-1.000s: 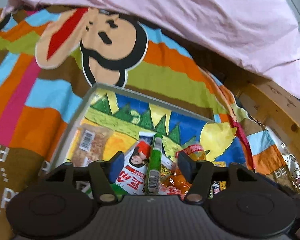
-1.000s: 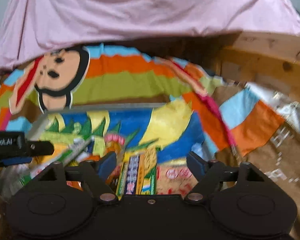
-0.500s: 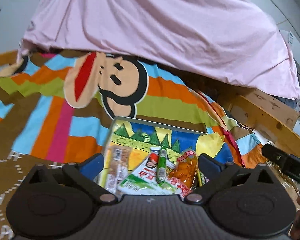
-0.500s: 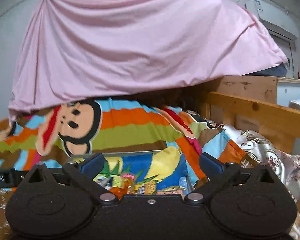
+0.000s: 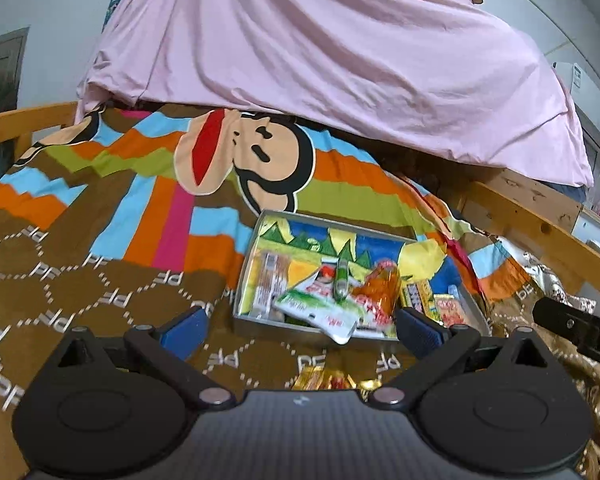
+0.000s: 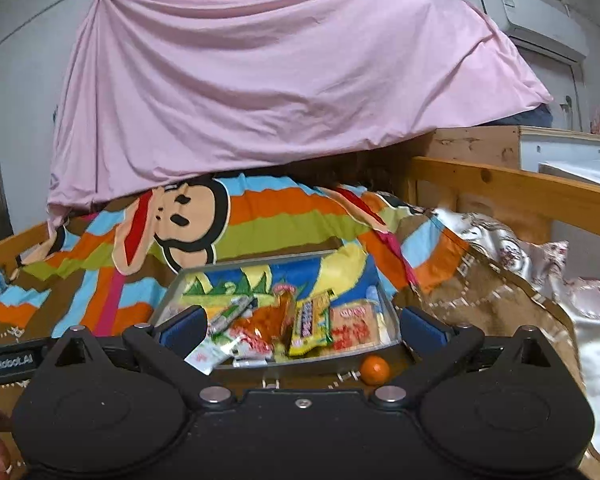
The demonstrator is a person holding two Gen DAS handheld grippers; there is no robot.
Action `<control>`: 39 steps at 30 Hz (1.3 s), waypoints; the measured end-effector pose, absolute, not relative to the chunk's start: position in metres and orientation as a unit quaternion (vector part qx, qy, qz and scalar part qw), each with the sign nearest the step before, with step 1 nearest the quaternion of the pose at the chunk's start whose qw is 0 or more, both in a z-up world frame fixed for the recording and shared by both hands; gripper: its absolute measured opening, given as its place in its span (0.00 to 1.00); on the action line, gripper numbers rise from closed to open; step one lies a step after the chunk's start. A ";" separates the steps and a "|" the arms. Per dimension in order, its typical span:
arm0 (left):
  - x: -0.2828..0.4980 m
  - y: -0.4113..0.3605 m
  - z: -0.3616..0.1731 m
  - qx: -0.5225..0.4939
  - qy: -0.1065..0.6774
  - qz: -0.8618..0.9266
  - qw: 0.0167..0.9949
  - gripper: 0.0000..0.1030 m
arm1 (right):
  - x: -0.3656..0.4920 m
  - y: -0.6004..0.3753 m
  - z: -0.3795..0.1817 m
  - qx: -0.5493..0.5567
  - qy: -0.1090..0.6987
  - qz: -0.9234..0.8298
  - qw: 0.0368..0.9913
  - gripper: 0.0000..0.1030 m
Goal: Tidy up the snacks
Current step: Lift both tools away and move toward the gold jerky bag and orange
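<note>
I hold both tongs wide and empty — left gripper (image 5: 300,330), right gripper (image 6: 302,330) — above the snack tin (image 6: 300,365); next I judge the small orange (image 6: 374,369) beside it needs collecting.

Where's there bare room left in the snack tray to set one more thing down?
The far end of the tray is bare, bordered by its back rim and the green stick. The near half is crowded with packets, one white packet overhanging the front rim.
</note>
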State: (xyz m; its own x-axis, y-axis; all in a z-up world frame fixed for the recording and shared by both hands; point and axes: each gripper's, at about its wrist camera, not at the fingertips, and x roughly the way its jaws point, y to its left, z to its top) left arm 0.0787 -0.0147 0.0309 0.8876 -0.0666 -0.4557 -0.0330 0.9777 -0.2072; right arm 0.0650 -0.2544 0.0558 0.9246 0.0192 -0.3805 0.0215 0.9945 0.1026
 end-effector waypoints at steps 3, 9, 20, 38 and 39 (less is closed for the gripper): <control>0.063 -0.012 0.025 -0.108 0.237 0.000 0.966 0.99 | 0.054 -0.249 0.049 0.041 0.206 -0.006 0.978 0.99; 0.043 -0.007 0.020 -0.086 0.255 0.033 0.963 0.99 | 0.041 -0.241 0.041 0.014 0.225 -0.008 0.974 0.99; 0.030 0.005 0.014 -0.048 0.300 0.103 0.947 0.99 | 0.047 -0.237 0.026 0.000 0.282 -0.009 0.959 0.99; 0.044 0.004 -0.003 -0.031 0.345 0.107 0.932 0.99 | 0.070 -0.233 0.003 -0.002 0.365 -0.017 0.931 0.99; 0.045 0.005 -0.004 -0.032 0.347 0.107 0.931 0.99 | 0.070 -0.232 0.002 -0.003 0.367 -0.015 0.930 0.99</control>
